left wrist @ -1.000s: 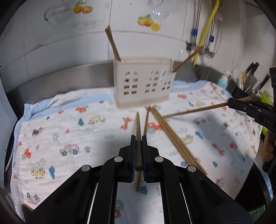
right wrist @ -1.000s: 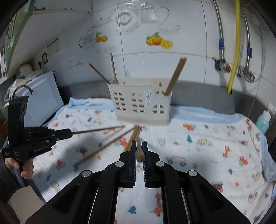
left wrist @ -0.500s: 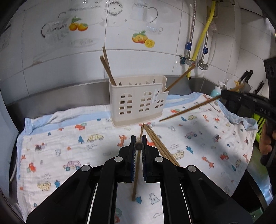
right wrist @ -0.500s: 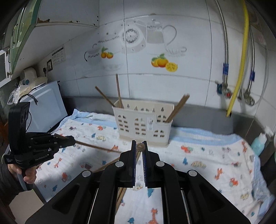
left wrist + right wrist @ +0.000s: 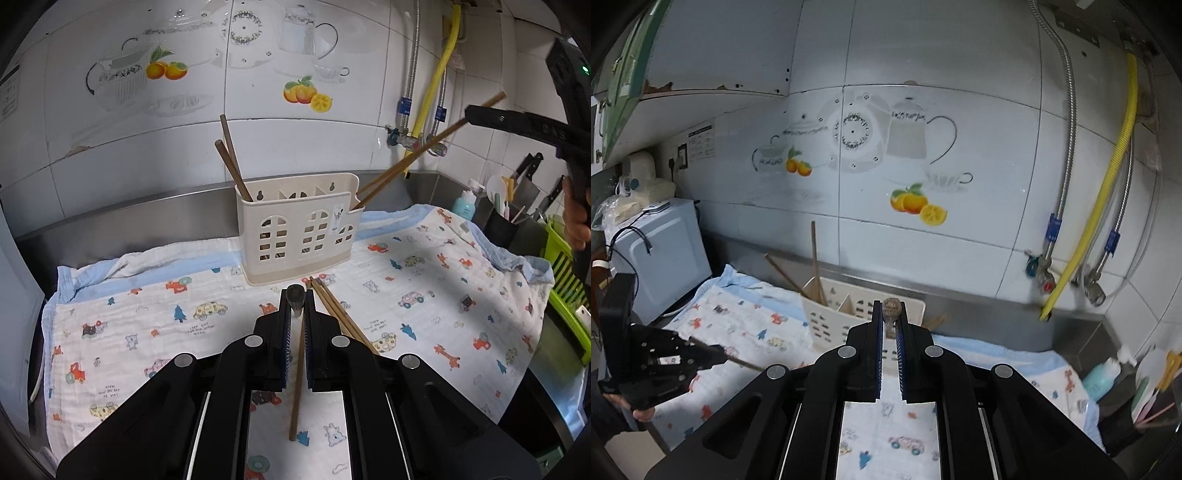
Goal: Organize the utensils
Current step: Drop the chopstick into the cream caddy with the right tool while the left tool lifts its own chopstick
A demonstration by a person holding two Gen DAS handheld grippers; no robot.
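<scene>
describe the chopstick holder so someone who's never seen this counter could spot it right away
Find the cartoon-print cloth spread on the steel counter under the tiled wall. At its back edge stands the chopstick holder, a cream plastic box. Its arched, house-style window cutouts and the brown chopsticks leaning out of it set it apart.

Right gripper (image 5: 889,317) clamping 1 chopstick (image 5: 892,307) above cream holder (image 5: 831,321).
</scene>
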